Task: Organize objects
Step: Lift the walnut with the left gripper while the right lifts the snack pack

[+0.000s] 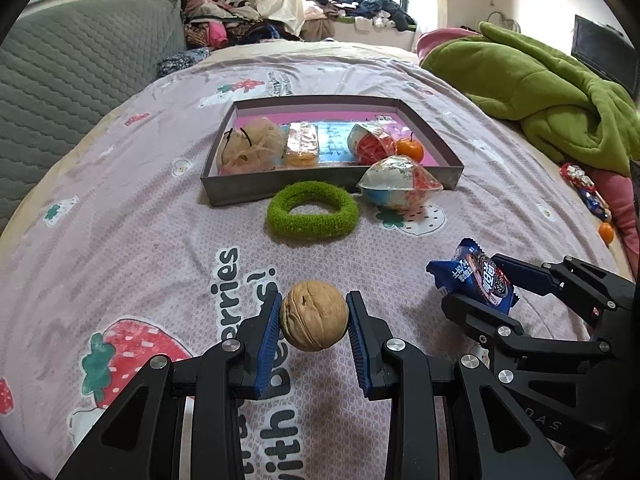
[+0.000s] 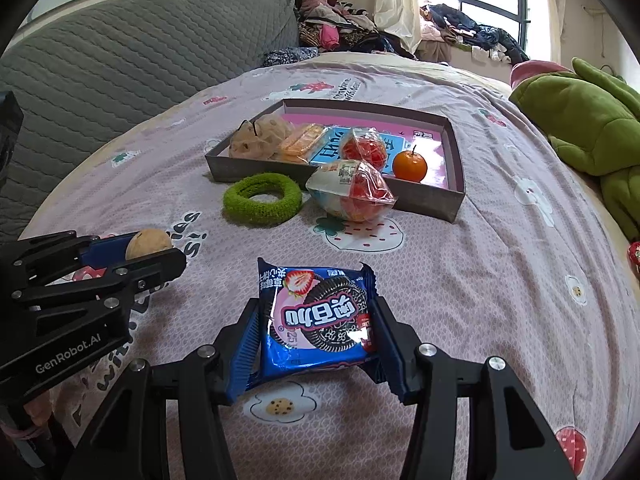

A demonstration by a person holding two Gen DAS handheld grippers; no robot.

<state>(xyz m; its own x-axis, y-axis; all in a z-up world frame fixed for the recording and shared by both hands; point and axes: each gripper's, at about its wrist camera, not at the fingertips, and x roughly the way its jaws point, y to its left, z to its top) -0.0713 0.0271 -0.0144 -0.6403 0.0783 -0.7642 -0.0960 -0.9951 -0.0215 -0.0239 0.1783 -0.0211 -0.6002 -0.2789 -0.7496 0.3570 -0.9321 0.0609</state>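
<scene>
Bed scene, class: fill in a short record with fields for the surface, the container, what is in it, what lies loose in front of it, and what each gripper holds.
surface: bedspread with strawberry print
container: shallow open box
in box: mesh pouch, orange wafer pack, wrapped ball, mandarin
loose in front of box: green fuzzy ring, second wrapped ball, leaning on the box wall
left gripper: shut on walnut
right gripper: shut on blue cookie packet

Black gripper (image 1: pixel 314 322) linkages, silver screws, ribbed blue pads (image 2: pixel 245 344), white GenRobot.AI lettering
</scene>
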